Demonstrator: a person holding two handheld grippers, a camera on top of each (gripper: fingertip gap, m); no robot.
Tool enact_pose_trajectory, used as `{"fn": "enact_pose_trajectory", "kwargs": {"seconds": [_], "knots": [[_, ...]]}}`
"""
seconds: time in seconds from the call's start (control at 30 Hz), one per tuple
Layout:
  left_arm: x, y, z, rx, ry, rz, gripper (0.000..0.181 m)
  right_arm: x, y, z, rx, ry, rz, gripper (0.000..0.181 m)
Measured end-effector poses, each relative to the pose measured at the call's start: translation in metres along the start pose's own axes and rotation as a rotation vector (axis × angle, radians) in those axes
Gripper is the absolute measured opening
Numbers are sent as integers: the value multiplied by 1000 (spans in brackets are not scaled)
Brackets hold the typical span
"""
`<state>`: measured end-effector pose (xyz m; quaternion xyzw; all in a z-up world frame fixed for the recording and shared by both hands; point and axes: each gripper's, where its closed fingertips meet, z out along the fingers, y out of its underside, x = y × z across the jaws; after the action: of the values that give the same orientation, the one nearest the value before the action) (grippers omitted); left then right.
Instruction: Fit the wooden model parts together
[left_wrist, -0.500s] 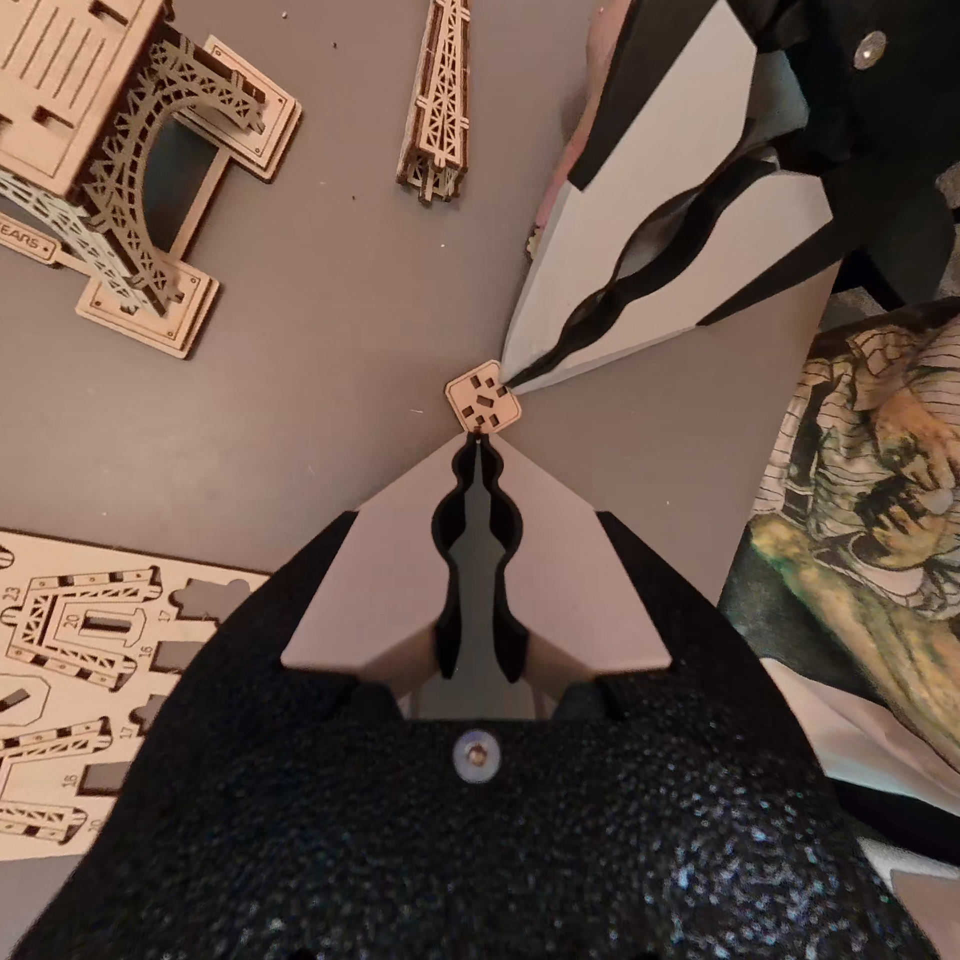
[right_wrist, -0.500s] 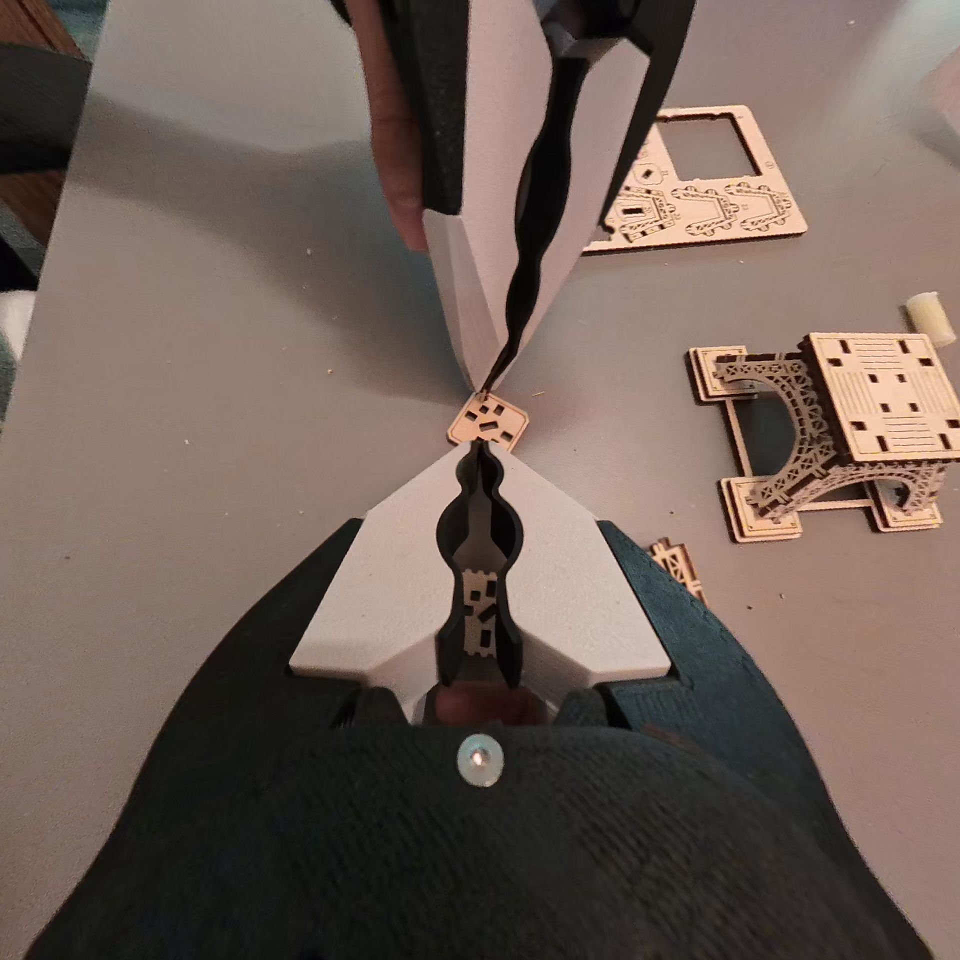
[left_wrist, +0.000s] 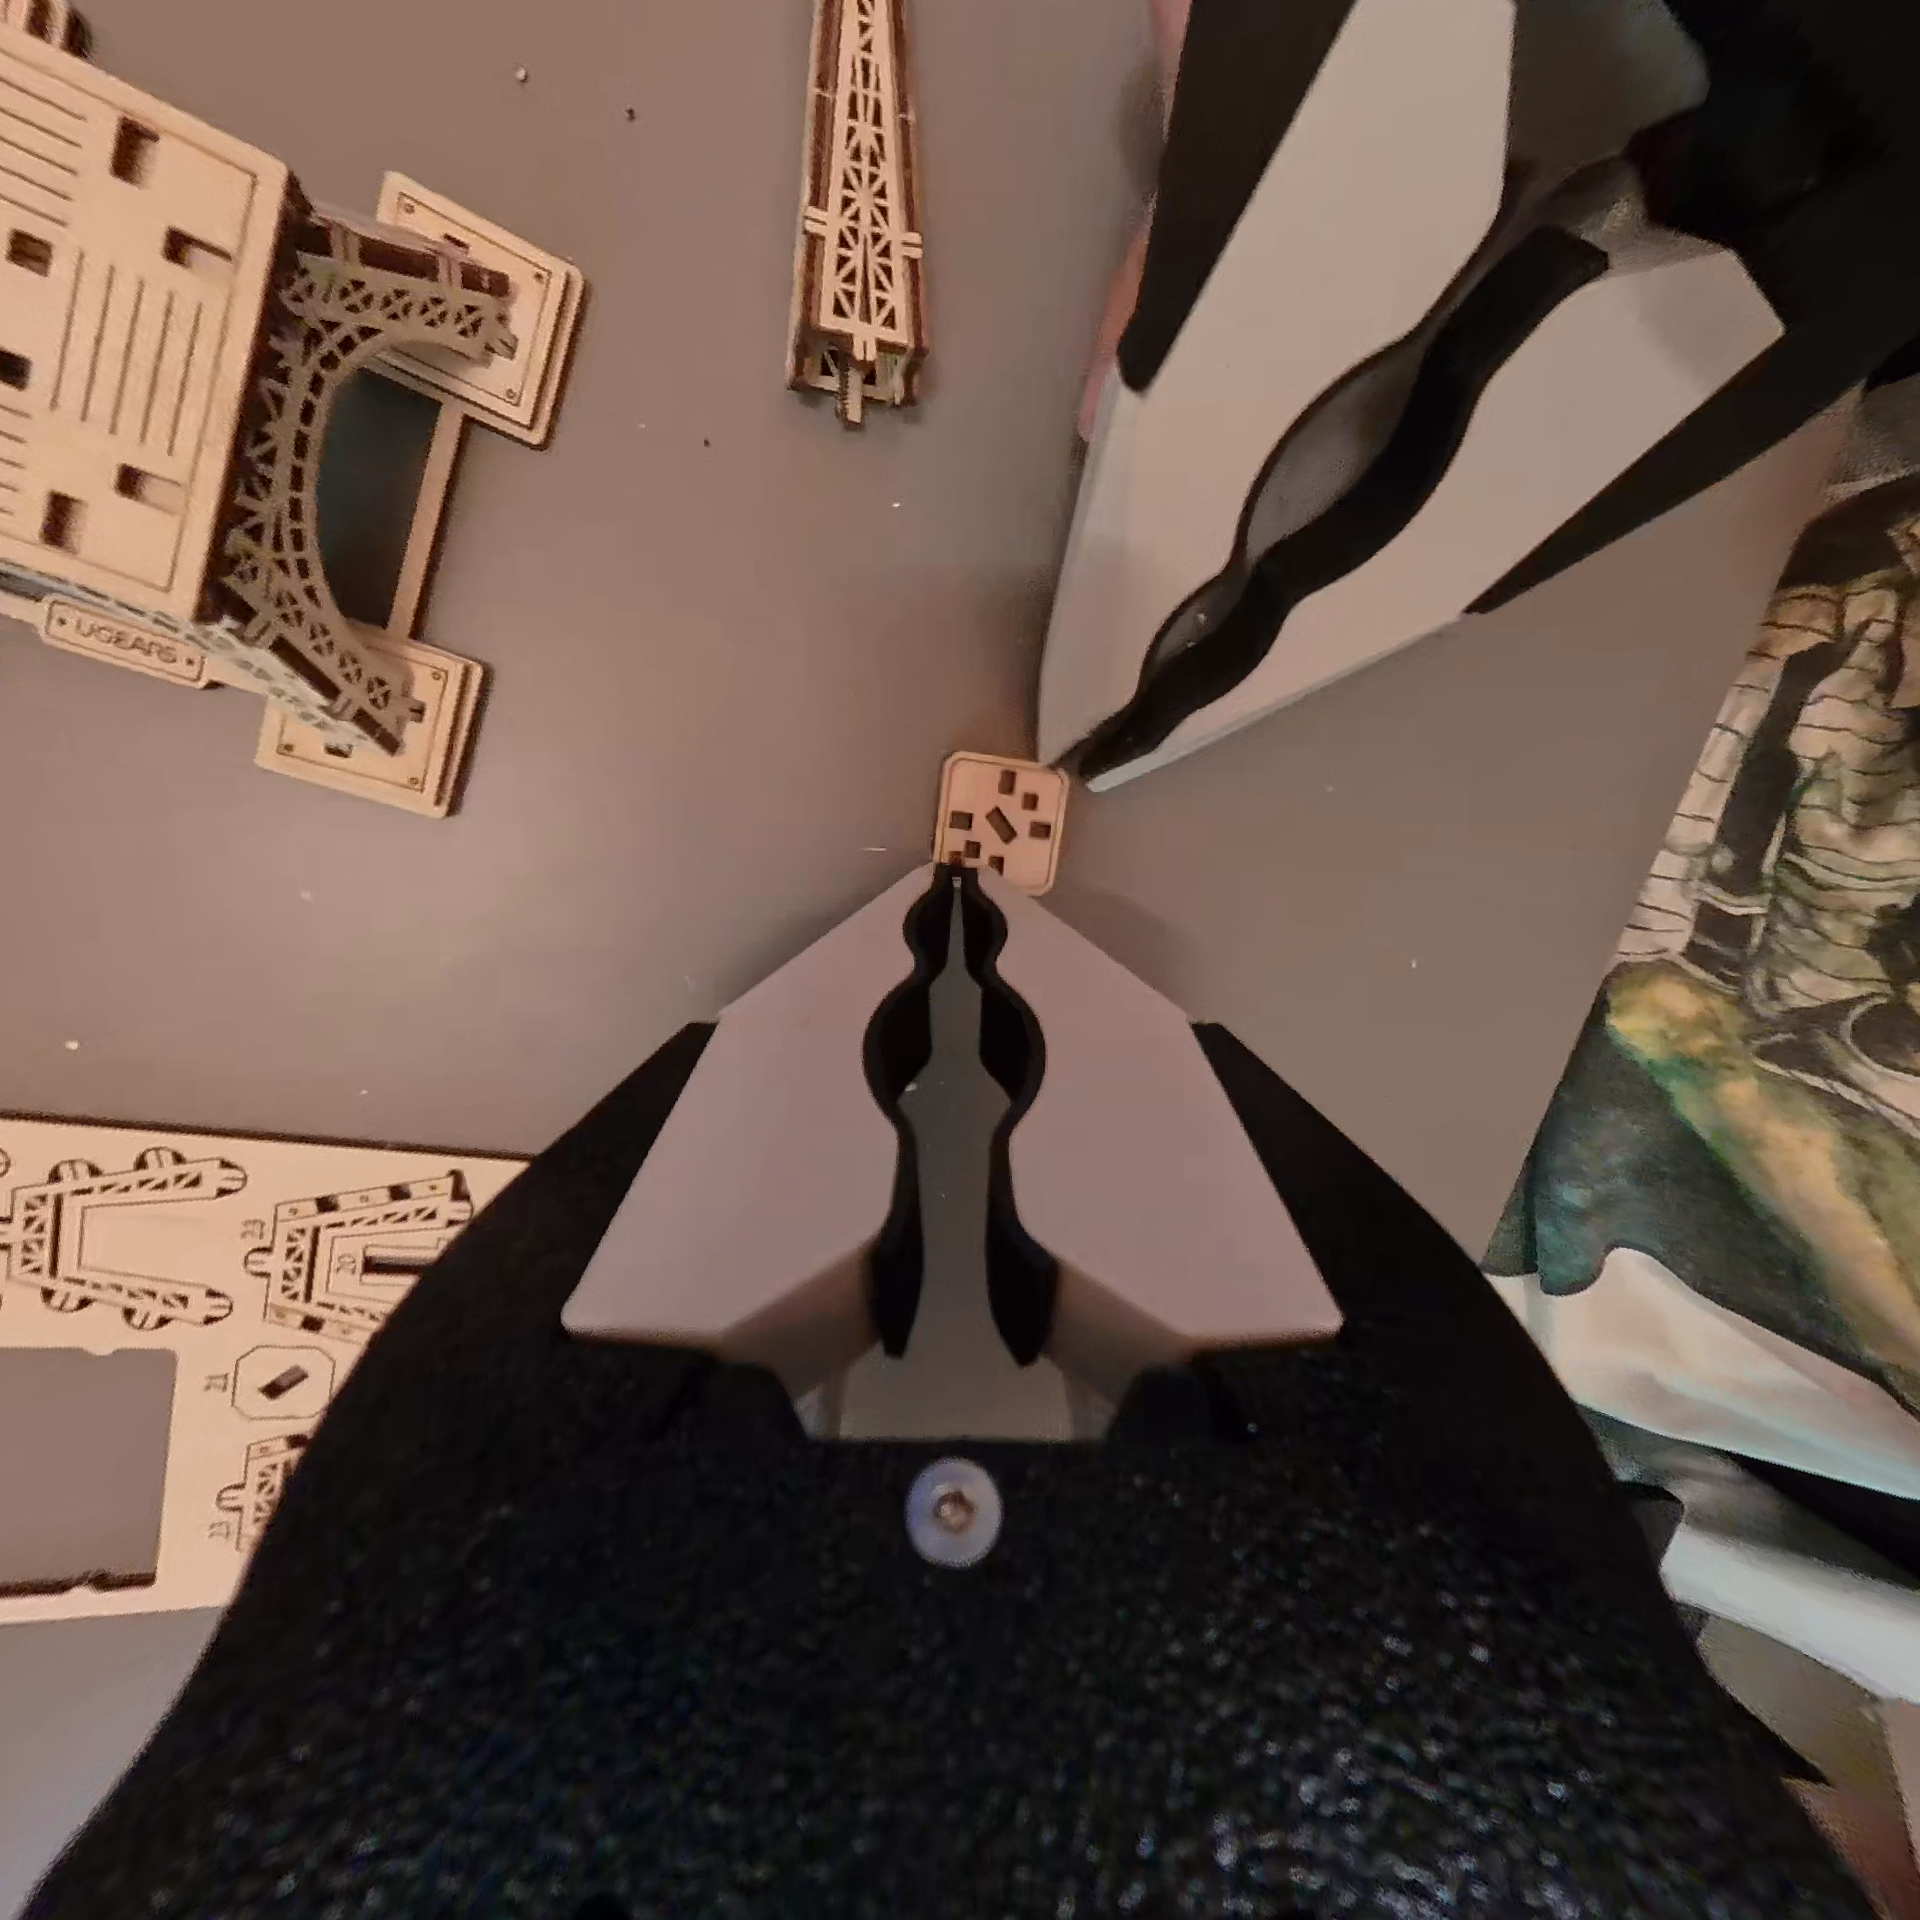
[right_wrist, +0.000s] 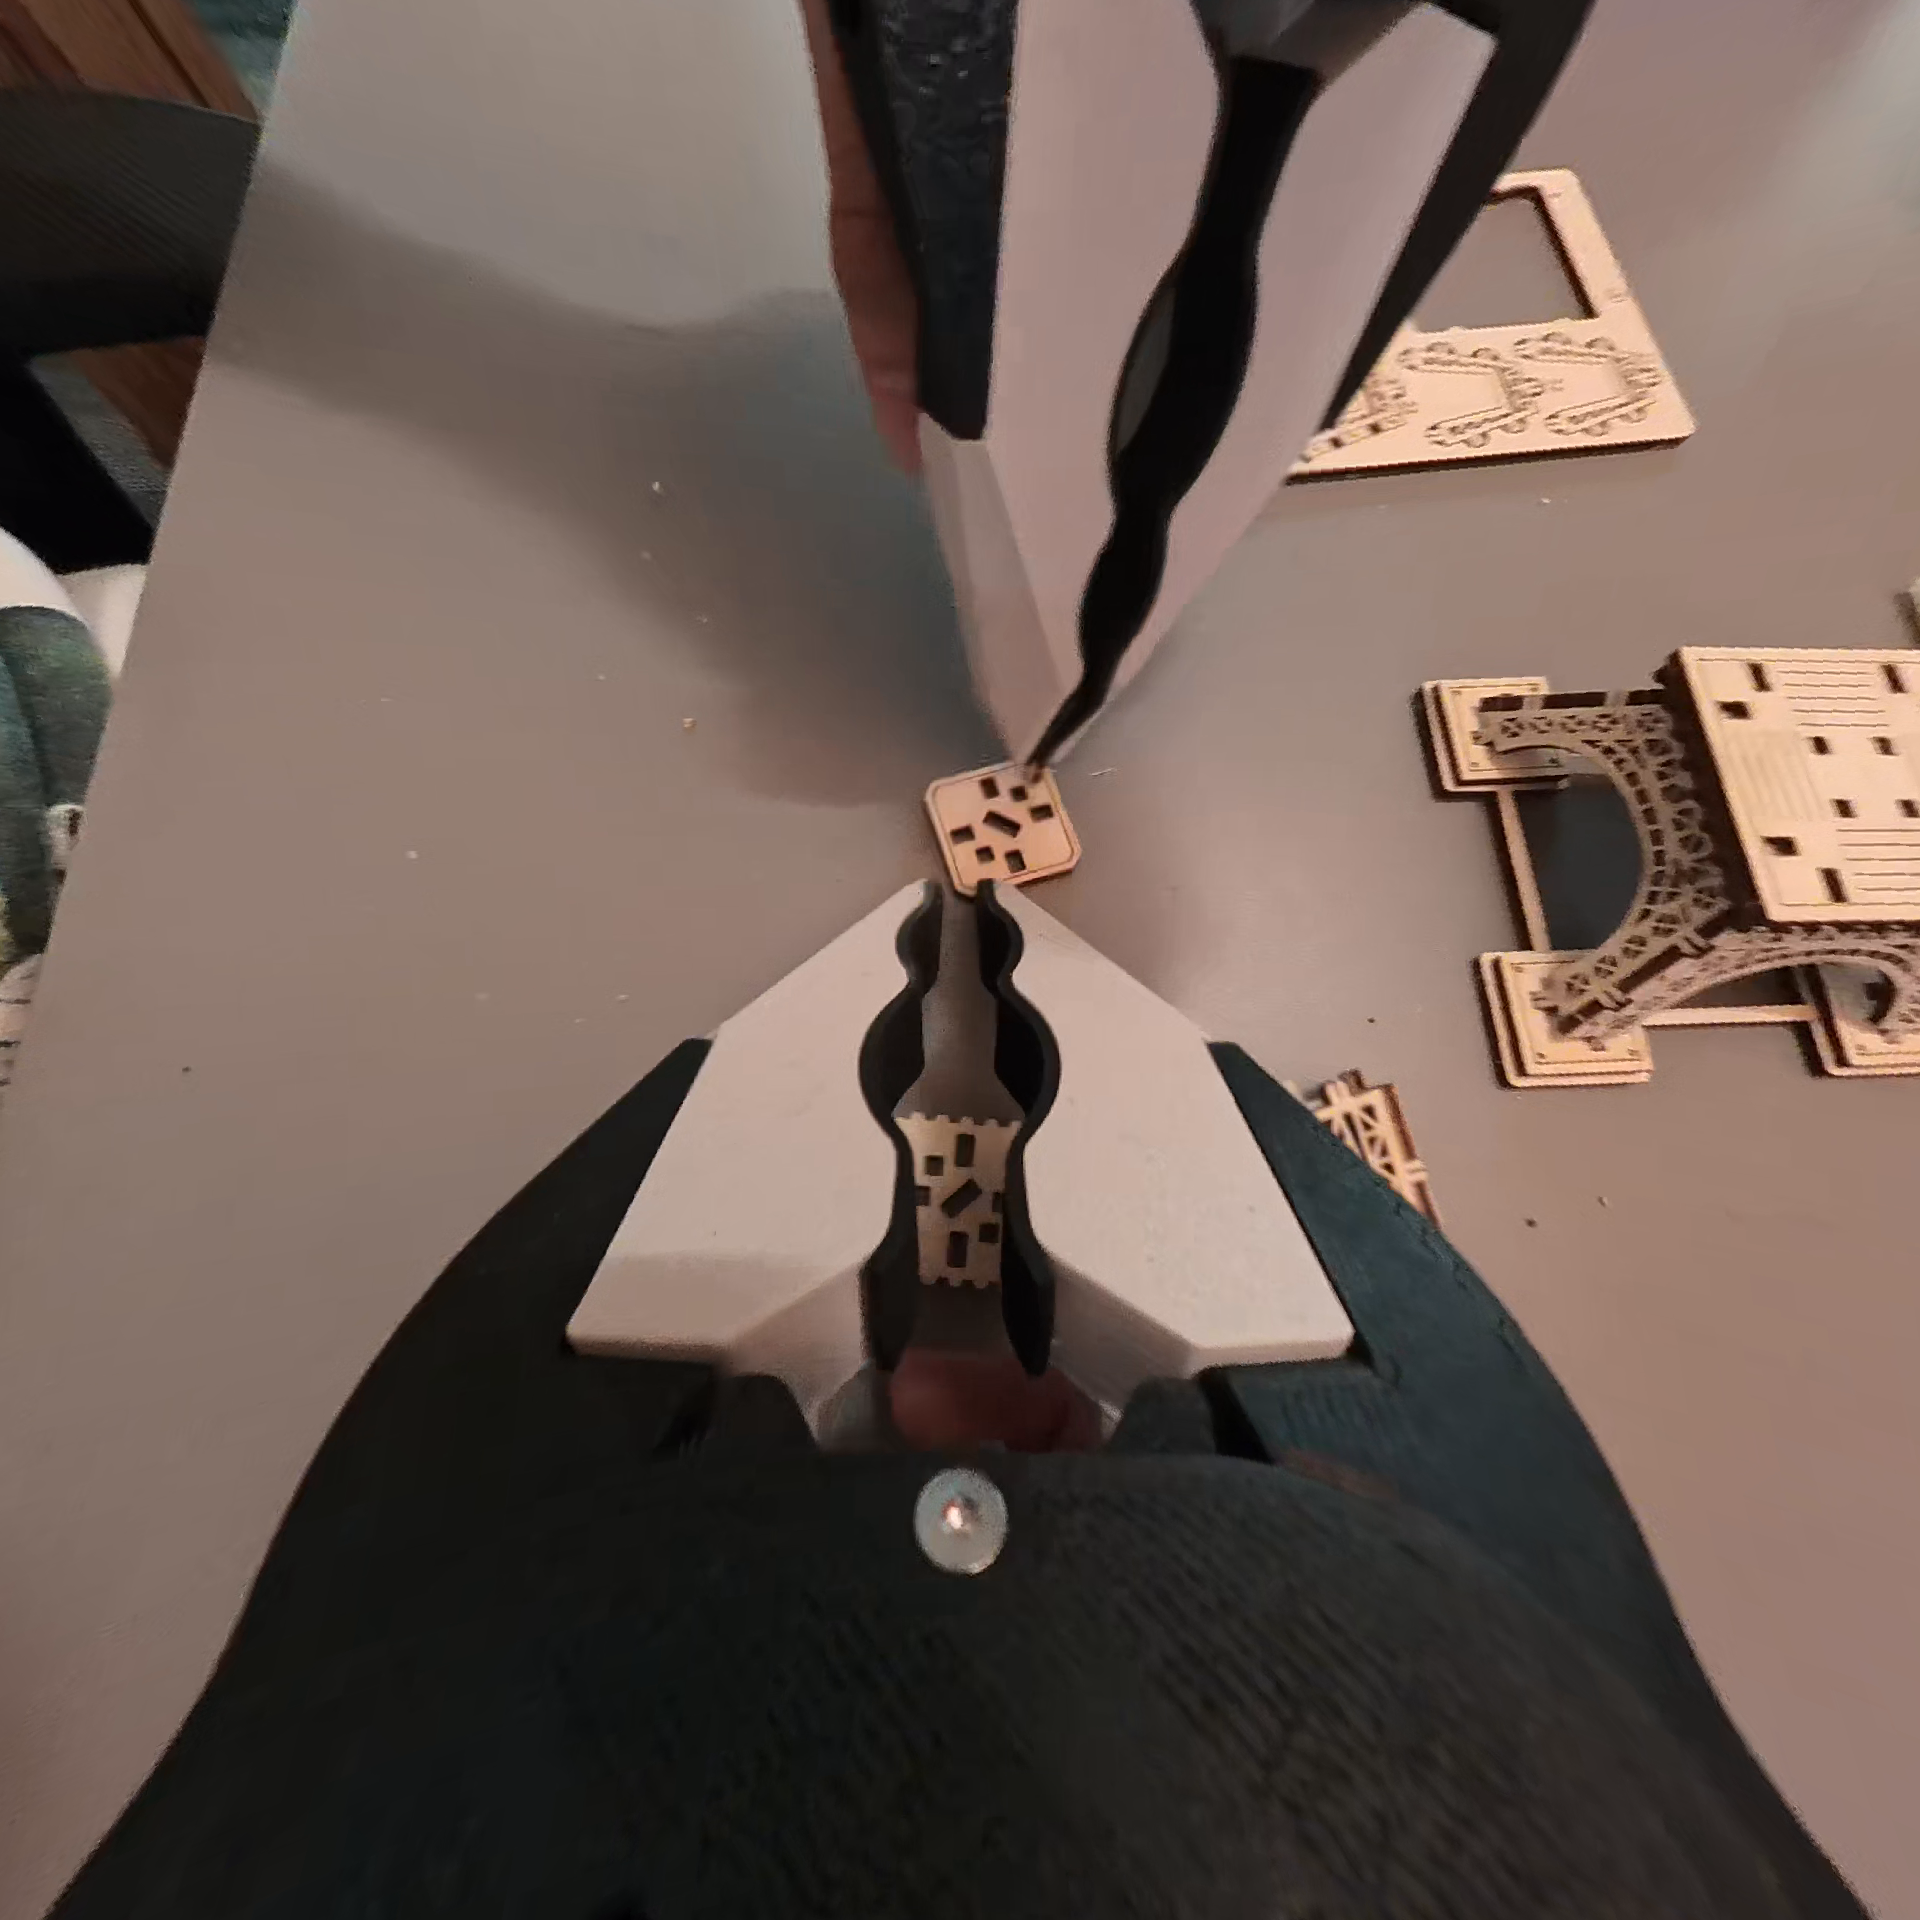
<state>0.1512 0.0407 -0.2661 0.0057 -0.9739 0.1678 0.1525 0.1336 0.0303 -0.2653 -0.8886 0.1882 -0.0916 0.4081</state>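
A small square wooden plate (left_wrist: 1003, 836) with dark slots sits low over the grey table (left_wrist: 727, 727). My left gripper (left_wrist: 956, 881) is shut on its near corner. In the right wrist view this gripper (right_wrist: 1039, 771) comes down from above onto the plate's (right_wrist: 1003, 831) far corner. My right gripper (right_wrist: 961, 896) has its jaws a little apart at the opposite corner. In the left wrist view it (left_wrist: 1075, 774) sits just off that corner. A second notched wooden square (right_wrist: 961, 1205) shows through the gap between my right fingers. I cannot tell whether it is held.
The wooden tower base (left_wrist: 301, 499) stands at the left and also shows in the right wrist view (right_wrist: 1766, 821). A lattice spire section (left_wrist: 857, 208) lies beyond. A part sheet (left_wrist: 156, 1247) lies near left. A printed cloth (left_wrist: 1766, 935) hangs past the table's right edge. My left and right fingertips are right by each other. The lattice spire section (left_wrist: 857, 208) is about 8 cm from my right fingertips.
My right gripper's jaws have opened wider, showing more of the notched square between them. The plate has turned slightly. The tower base sits nearer in the left wrist view.
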Motion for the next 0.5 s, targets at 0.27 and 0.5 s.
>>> {"fn": "enact_pose_trajectory", "kwargs": {"seconds": [0.27,0.5], "knots": [[2,0,0,-34,-15,57,0,-3,0,1,-6,-11,4,3],[6,-1,2,-56,-35,88,0,-2,0,2,-6,-9,9,3]]}}
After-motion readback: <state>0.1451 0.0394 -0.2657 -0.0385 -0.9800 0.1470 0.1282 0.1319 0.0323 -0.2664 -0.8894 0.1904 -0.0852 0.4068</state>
